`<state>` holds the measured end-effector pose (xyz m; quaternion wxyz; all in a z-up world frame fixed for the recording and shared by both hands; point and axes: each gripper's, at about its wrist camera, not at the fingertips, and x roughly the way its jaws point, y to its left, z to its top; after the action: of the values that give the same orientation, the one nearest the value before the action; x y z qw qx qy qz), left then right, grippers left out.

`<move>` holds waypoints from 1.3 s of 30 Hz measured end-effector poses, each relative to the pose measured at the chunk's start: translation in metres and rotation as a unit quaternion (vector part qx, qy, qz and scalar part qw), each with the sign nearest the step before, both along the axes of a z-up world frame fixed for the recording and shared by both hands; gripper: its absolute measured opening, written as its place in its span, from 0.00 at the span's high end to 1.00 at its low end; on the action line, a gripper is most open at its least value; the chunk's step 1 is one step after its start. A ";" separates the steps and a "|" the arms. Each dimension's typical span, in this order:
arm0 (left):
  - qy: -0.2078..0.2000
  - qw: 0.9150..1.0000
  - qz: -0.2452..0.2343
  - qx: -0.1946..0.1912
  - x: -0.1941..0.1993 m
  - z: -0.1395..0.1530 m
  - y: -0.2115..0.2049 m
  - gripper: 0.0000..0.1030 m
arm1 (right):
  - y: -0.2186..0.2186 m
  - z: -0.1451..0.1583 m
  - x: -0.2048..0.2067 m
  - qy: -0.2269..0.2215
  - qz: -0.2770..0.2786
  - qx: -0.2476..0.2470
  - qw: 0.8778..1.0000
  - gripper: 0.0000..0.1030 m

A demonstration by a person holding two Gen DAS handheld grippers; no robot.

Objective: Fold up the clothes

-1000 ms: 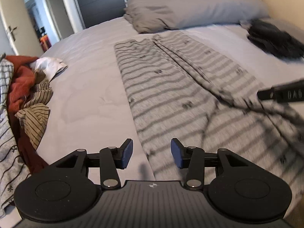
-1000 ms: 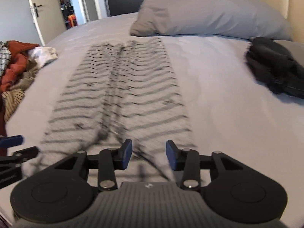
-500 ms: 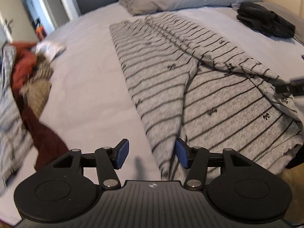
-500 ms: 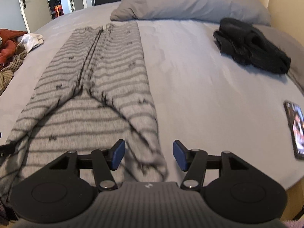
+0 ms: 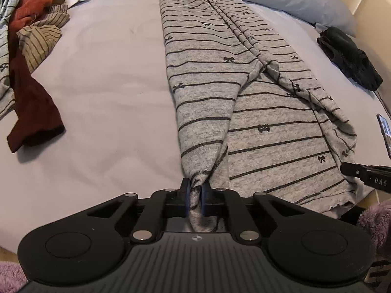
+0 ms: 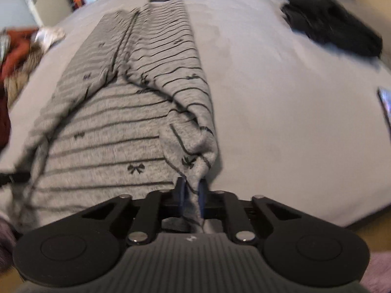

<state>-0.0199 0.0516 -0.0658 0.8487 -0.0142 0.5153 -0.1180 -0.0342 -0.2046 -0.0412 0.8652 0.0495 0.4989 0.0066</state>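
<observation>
Bed; "DAS"(?) on R gripper.

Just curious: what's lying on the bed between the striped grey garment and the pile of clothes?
Nothing: only bare sheet lies between the garment and the pile, in the left wrist view.

garment: grey, thin dark stripes, small black bows
bed sheet: pale lilac-grey
pillow: grey
clothes pile: rust red, beige with dark stripes, white
bundle: black
gripper pads: blue
</observation>
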 end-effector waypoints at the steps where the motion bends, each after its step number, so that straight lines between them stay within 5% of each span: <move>1: -0.003 1.000 0.000 0.002 -0.001 0.002 0.001 0.96 | 0.000 0.002 -0.001 0.002 0.003 -0.004 1.000 0.92; 12: 0.006 0.997 -0.042 0.062 -0.005 0.001 -0.017 0.93 | -0.001 0.009 -0.015 0.038 0.034 -0.033 0.998 0.88; 19: -0.008 0.998 -0.033 0.049 0.002 0.027 -0.012 0.54 | -0.004 0.030 -0.021 0.018 0.034 -0.038 0.999 0.87; 20: -0.014 0.998 -0.030 0.044 0.005 0.032 -0.011 0.54 | -0.005 0.034 -0.018 0.004 0.030 -0.034 0.999 0.84; 23: -0.024 0.999 -0.021 0.041 0.014 0.034 -0.013 0.54 | -0.009 0.043 -0.001 -0.039 0.017 -0.023 0.999 0.55; 28: -0.038 0.998 -0.006 0.041 0.028 0.035 -0.016 0.54 | -0.007 0.033 0.031 -0.076 0.020 -0.015 0.997 0.59; 31: -0.043 0.998 -0.004 0.046 0.033 0.034 -0.018 0.54 | -0.011 0.010 0.040 -0.042 0.020 -0.004 0.999 0.89; 39: -0.060 0.997 0.004 0.046 0.072 0.054 -0.018 0.54 | 0.013 0.002 0.025 -0.005 0.107 -0.110 0.988 0.87</move>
<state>0.0524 0.0334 -0.0122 0.8784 0.0302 0.4681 -0.0910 -0.0093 -0.1914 -0.0390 0.8621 -0.0997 0.4948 0.0444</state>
